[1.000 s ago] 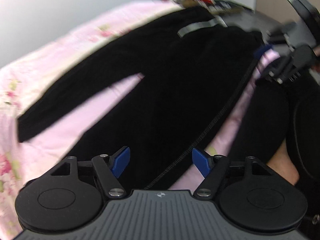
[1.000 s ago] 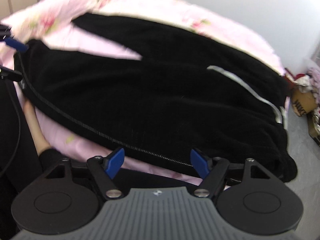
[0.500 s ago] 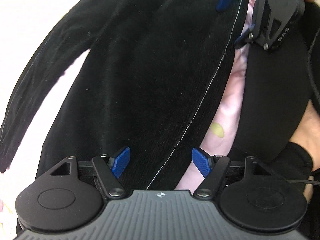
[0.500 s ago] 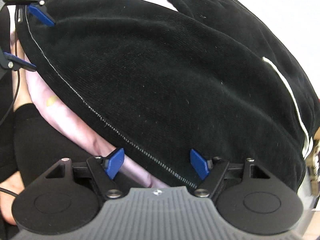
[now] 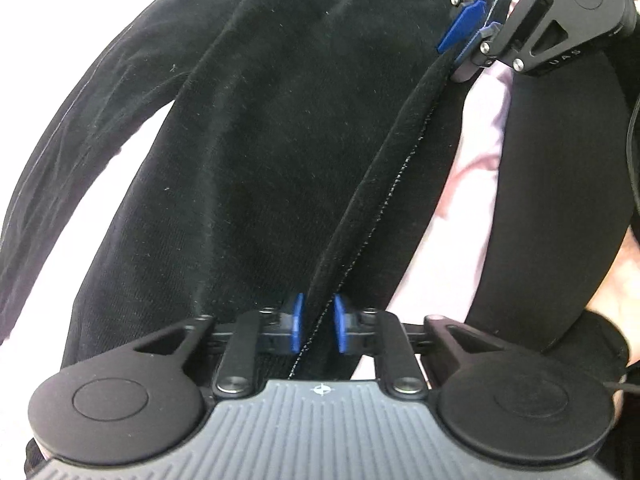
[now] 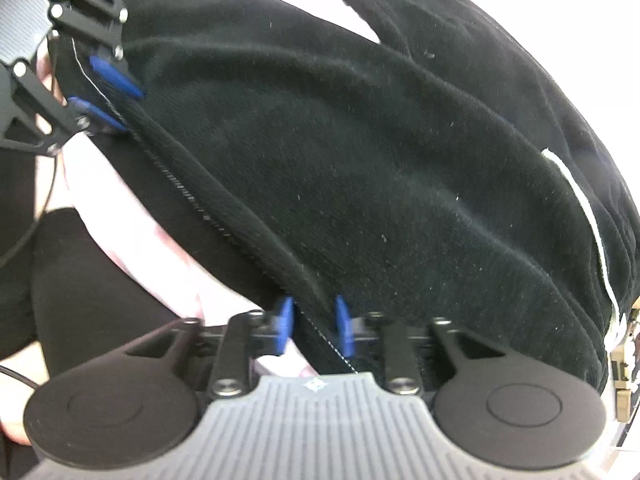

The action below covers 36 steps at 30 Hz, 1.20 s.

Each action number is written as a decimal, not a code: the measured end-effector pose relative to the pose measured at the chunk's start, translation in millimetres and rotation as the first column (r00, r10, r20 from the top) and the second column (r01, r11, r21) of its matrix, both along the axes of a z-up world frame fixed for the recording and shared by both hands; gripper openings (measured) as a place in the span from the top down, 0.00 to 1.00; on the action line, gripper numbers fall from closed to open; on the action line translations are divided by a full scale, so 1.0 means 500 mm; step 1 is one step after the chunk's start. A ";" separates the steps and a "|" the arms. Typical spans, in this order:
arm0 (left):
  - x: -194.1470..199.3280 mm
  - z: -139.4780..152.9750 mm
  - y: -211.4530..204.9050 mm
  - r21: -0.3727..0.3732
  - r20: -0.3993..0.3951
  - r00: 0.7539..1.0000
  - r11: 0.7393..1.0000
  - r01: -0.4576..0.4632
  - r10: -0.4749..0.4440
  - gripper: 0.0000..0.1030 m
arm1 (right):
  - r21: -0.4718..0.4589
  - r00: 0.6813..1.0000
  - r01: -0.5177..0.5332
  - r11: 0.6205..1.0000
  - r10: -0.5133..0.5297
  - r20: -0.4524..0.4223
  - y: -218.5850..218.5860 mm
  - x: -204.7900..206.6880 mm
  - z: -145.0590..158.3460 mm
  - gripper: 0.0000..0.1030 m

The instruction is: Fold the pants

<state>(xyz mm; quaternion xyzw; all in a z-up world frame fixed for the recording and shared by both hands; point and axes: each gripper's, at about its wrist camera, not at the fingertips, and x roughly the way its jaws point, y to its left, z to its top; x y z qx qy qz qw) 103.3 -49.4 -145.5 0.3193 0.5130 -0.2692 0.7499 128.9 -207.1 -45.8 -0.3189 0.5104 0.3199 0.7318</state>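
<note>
Black pants (image 5: pixel 260 152) lie spread on a pink bedsheet (image 5: pixel 476 148), legs apart. My left gripper (image 5: pixel 317 328) is shut on the pants' near side seam, the stitched edge pinched between its blue pads. My right gripper (image 6: pixel 314 330) is shut on the same seam further along the near edge. The pants (image 6: pixel 380 168) fill the right wrist view; a white stripe (image 6: pixel 588 216) runs near the waistband at right. The right gripper also shows in the left wrist view (image 5: pixel 468 36), and the left gripper in the right wrist view (image 6: pixel 106 98), each clamped on the seam.
The person's black-clad body (image 5: pixel 552 184) and bare hand (image 5: pixel 616 272) stand close at the bed's near edge. The pink sheet (image 6: pixel 132 220) shows under the seam. A tan object (image 6: pixel 622 384) sits at the far right beyond the waistband.
Both grippers have closed from open onto the pants' near seam. The seam edge is now raised a little off the sheet between them.
</note>
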 end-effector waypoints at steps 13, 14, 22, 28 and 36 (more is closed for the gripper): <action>0.188 0.141 0.023 -0.147 0.162 0.966 0.973 -0.180 0.204 0.93 | 0.042 0.975 0.068 0.997 -0.076 0.207 0.032 0.165 0.099 0.96; 0.218 0.138 0.026 -0.165 0.137 0.962 0.963 -0.214 0.237 0.93 | 0.040 0.973 0.079 0.996 -0.086 0.213 0.037 0.197 0.095 0.96; 0.307 0.098 0.107 -0.233 -0.075 0.964 0.935 -0.266 0.256 0.57 | 0.021 0.977 0.183 0.983 -0.184 0.109 0.062 0.354 -0.022 0.96; 0.225 0.149 0.236 -0.095 -0.175 0.967 0.974 -0.206 0.187 0.39 | 0.023 0.979 0.191 0.981 -0.192 0.064 0.045 0.369 -0.037 0.95; 0.132 0.131 0.340 0.162 -0.264 0.948 0.977 -0.141 0.180 0.32 | 0.023 0.978 0.196 0.980 -0.197 0.063 0.046 0.371 -0.033 0.95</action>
